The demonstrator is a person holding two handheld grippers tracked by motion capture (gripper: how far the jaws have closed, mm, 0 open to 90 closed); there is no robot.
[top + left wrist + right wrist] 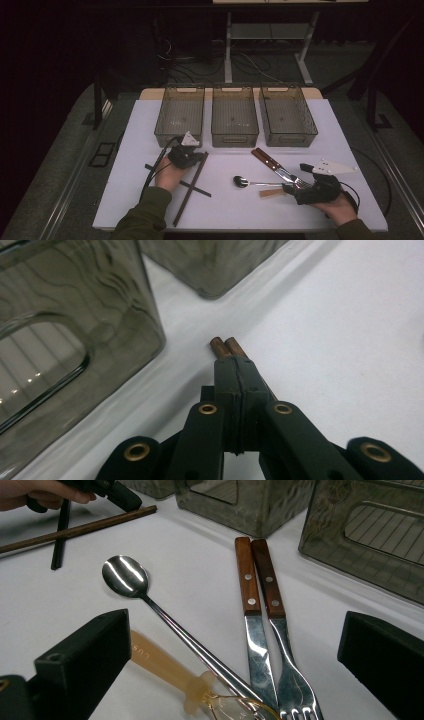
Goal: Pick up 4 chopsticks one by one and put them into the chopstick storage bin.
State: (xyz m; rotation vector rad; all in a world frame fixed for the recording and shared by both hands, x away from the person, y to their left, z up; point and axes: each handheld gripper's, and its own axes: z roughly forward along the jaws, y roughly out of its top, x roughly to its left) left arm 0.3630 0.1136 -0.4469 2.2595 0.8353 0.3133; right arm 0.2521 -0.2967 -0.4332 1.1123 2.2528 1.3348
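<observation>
the left tool (235,375) is clamped on brown chopsticks (226,346), while the right tool (235,665) stands released over a spoon (125,576).

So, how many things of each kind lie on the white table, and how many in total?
Clear bins: 3
Brown chopsticks: 2
Black stick: 1, as far as I can tell
Metal spoon: 1
Wood-handled knife: 1
Wood-handled fork: 1
Amber-handled utensil: 1
Total: 10
</observation>
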